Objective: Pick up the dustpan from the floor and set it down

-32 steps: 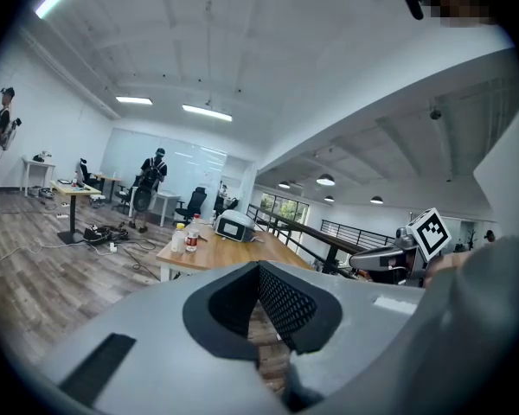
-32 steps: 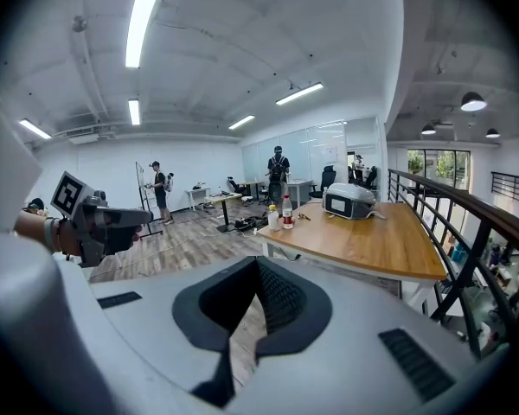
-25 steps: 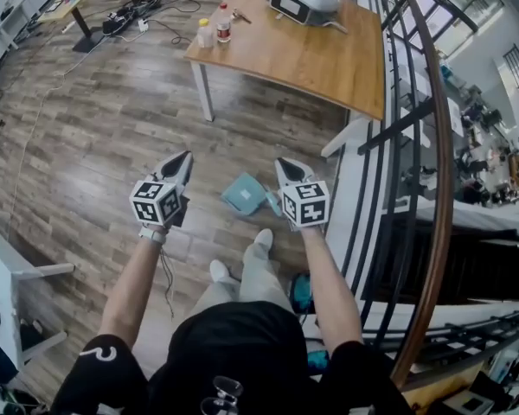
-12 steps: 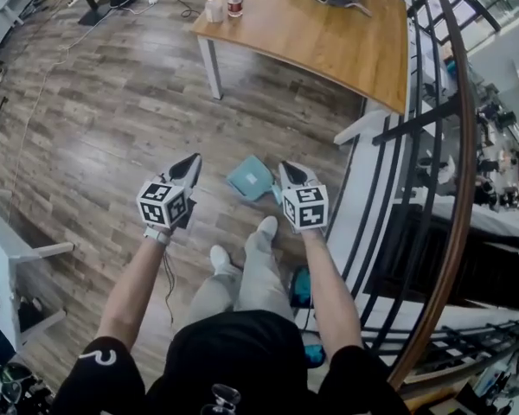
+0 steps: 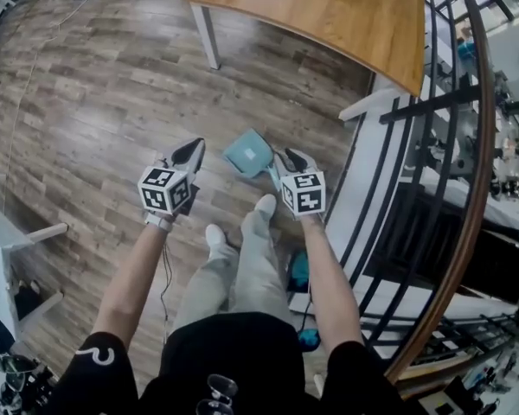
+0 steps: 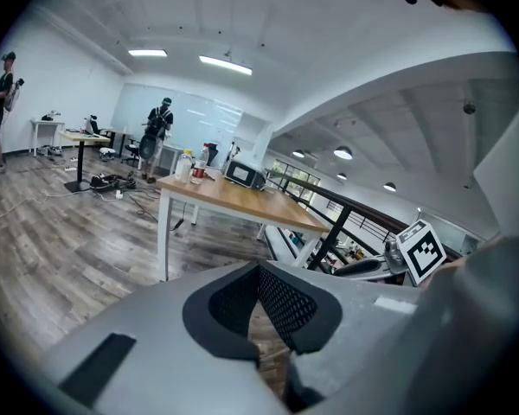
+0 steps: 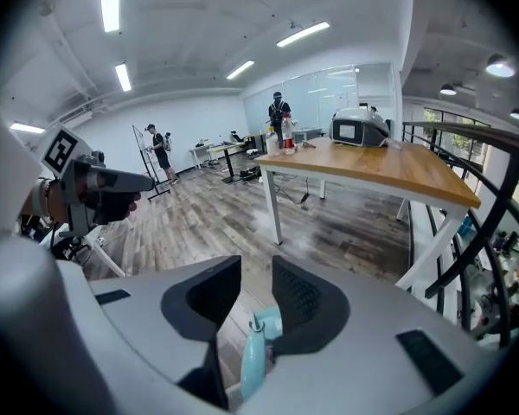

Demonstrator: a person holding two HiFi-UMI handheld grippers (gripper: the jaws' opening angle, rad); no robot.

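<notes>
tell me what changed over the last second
Both grippers sank toward the floor, the right gripper carrying the dustpan down. Its jaws have just been opening; the handle stands between them. The left gripper stayed shut and empty, the table in place.

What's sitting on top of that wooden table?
On the wooden table stand a few bottles and a white machine with a dark screen. Anything behind the machine is covered.

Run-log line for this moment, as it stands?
phase: release | dustpan: on floor | right gripper: jaws just opening, handle loose between | left gripper: shut, empty
</notes>
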